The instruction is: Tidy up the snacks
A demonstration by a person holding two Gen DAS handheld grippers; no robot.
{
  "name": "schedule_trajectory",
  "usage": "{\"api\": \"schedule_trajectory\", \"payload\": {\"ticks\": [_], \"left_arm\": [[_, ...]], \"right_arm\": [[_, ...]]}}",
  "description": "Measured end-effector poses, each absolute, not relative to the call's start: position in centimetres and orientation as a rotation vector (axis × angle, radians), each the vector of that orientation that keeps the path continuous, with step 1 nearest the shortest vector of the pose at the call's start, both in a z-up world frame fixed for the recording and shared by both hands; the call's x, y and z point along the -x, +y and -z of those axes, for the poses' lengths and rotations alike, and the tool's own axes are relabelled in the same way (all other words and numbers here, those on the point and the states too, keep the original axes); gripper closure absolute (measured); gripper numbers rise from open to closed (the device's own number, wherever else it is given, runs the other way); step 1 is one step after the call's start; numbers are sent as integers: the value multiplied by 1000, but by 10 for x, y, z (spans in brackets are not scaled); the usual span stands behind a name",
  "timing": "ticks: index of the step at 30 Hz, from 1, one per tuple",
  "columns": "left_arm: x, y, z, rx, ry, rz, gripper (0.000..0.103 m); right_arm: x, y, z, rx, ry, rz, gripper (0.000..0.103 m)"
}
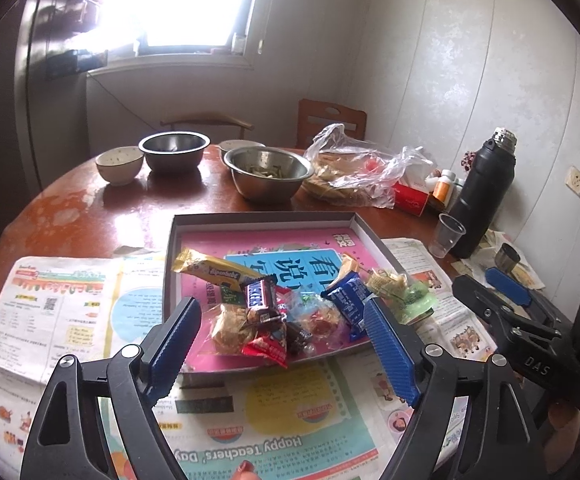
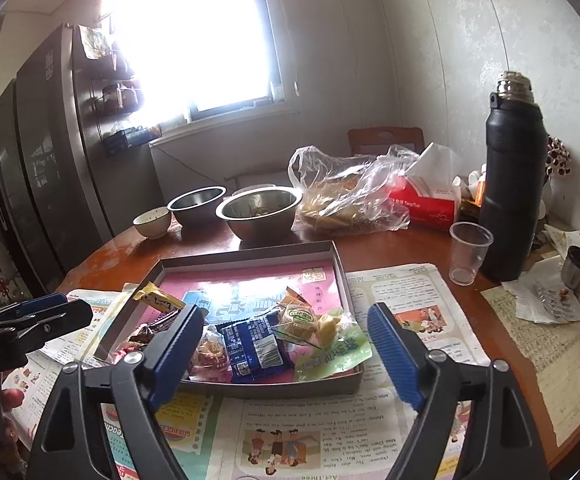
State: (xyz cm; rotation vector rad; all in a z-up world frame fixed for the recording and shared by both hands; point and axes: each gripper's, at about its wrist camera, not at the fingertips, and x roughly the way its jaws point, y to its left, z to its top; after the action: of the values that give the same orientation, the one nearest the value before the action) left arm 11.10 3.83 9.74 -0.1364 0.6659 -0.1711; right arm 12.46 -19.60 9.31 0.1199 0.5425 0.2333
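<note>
Snacks heaped in near end of grey tray on newspaper-covered desk. Left gripper and right gripper both above tray's near edge, fingers spread wide, nothing between them. Blue packet lies mid-pile.

Beyond the shallow box, the window glares white, so nothing outside shows. Inside the box, the printed sheet lies half buried under wrappers. The steel bowl behind it holds scraps too small to identify.
</note>
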Motion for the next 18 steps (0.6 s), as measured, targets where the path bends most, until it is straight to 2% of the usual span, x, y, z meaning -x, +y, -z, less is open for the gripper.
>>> {"api": "schedule_trajectory", "payload": {"ticks": [2,18], "left_arm": [[-106,36,-96,127,667,164,18],[-64,18,-58,132,698,73,18]], "right_arm": [[-120,-197,-93,-118,538,-235,11],[-78,-196,-65,-107,599,-246,8]]}}
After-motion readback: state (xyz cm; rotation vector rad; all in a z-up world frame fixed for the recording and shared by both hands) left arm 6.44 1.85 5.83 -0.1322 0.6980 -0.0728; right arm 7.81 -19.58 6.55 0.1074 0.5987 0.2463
